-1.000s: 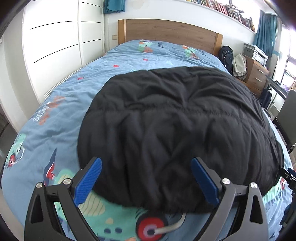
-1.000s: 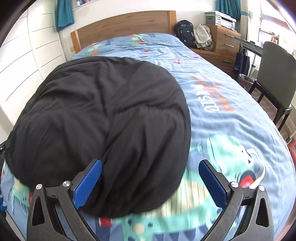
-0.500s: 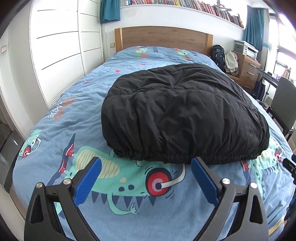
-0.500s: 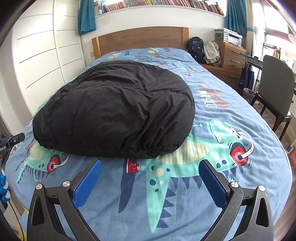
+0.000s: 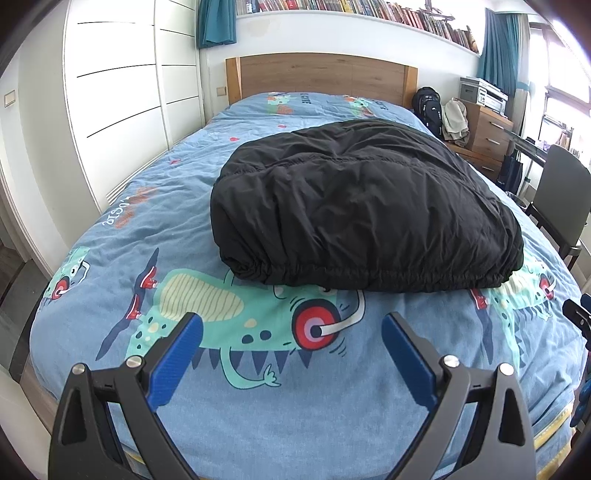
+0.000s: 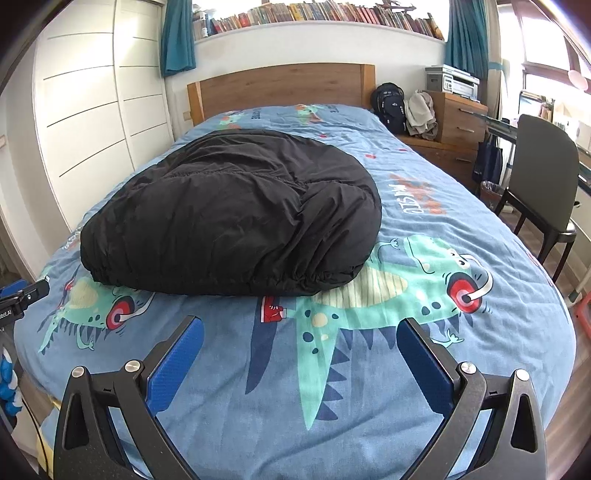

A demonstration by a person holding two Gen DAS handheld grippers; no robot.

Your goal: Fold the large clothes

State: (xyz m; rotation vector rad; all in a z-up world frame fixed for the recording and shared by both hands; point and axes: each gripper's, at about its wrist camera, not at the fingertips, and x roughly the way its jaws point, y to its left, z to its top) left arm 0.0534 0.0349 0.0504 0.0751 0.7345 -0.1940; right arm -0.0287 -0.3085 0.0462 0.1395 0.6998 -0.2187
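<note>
We see the black jacket (image 5: 354, 206) folded into a puffy bundle on the bed (image 5: 258, 406), lying across the middle of the blue dinosaur-print cover (image 6: 369, 369). Its gathered elastic hem (image 5: 369, 277) faces the foot of the bed, toward us. The jacket sits well short of the wooden headboard (image 5: 321, 75), with bare cover between them.

Left claw (image 5: 291, 354) hangs over the foot of the bed, nearer us than the jacket and apart from it, blue pads (image 5: 177, 358) spread wide, nothing between them. Right claw (image 6: 299, 358) is the same: spread wide, empty, over the cover short of the hem, not touching the jacket. In the right wrist view we catch part of the left claw's body at the left edge, beside the bed.

Around the bed: white wardrobe (image 5: 122, 92) along one side of it, a dark chair (image 6: 543, 177) and a wooden drawer unit (image 6: 458, 118) on the other side. A black backpack (image 6: 389, 103) and a pale garment (image 6: 421, 114) sit next to the headboard, against the drawer unit. A printer (image 6: 452, 79) is on top of the drawers. A shelf of books (image 6: 317, 14) runs above the headboard, teal curtains (image 6: 179, 37) at both ends.
</note>
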